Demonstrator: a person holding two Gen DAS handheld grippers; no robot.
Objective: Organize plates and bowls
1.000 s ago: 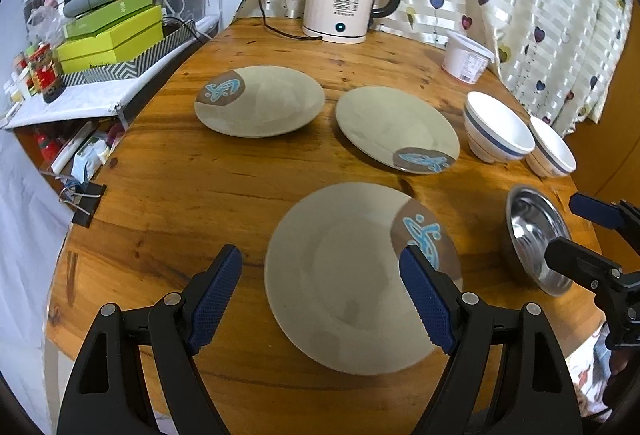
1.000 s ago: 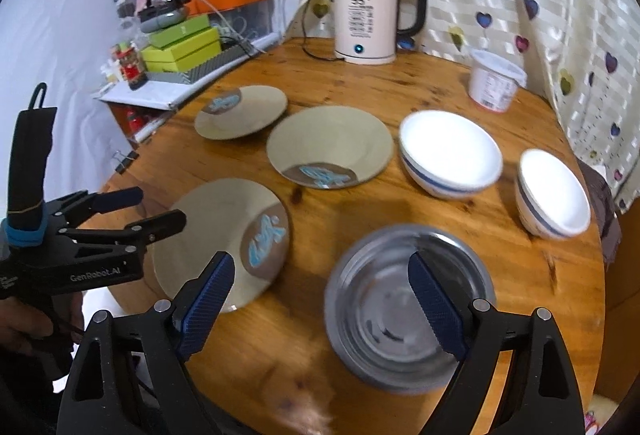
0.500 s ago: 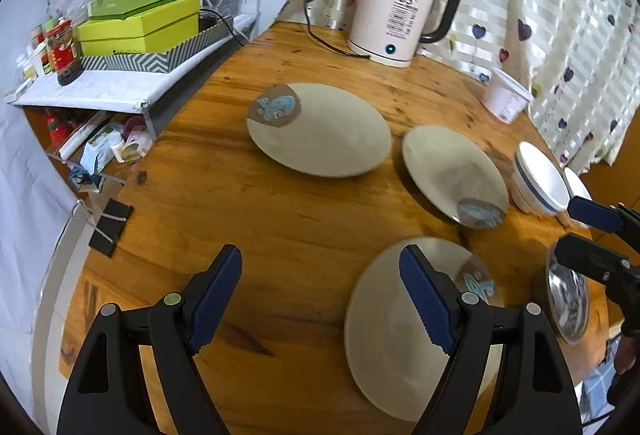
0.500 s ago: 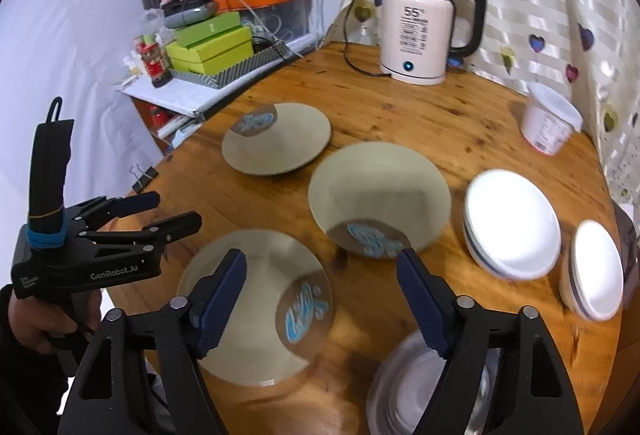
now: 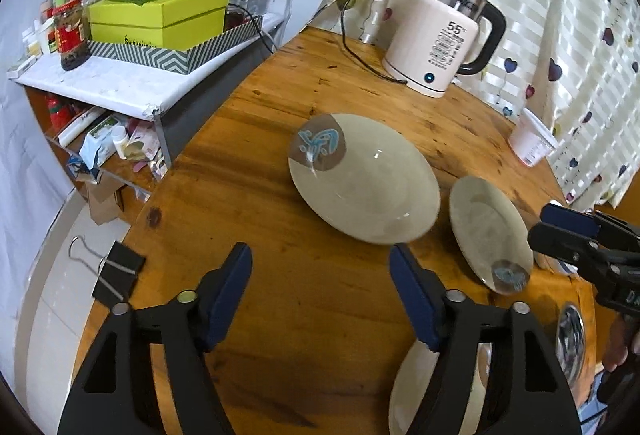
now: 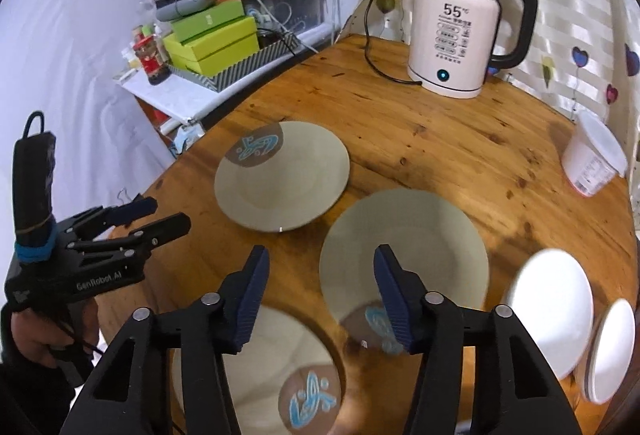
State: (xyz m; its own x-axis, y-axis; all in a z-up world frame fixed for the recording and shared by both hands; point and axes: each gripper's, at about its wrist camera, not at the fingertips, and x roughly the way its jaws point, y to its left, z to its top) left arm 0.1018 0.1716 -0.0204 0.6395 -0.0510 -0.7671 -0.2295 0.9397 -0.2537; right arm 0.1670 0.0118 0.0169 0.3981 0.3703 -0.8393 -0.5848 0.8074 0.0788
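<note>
Three beige plates with a blue fish mark lie on the round wooden table [image 5: 320, 335]. The far plate [image 5: 364, 181] [image 6: 282, 181] lies ahead of my open, empty left gripper [image 5: 320, 291]. The middle plate [image 6: 404, 251] [image 5: 490, 231] lies under my open, empty right gripper [image 6: 320, 295]. The near plate [image 6: 276, 375] [image 5: 416, 395] lies below both grippers. Two white bowls [image 6: 548, 311] [image 6: 612, 351] stand at the right. A steel bowl [image 5: 570, 339] shows at the right edge of the left wrist view.
A white electric kettle [image 6: 460, 47] with its cord stands at the back. A white tub [image 6: 592, 159] stands by the curtain. A side shelf with green boxes [image 5: 156, 15] stands left of the table. A black binder clip [image 5: 116, 271] hangs on the table's left edge.
Both grippers have moved forward and to the left over the table, from the near plate and steel bowl toward the far and middle plates. Nothing on the table has moved.
</note>
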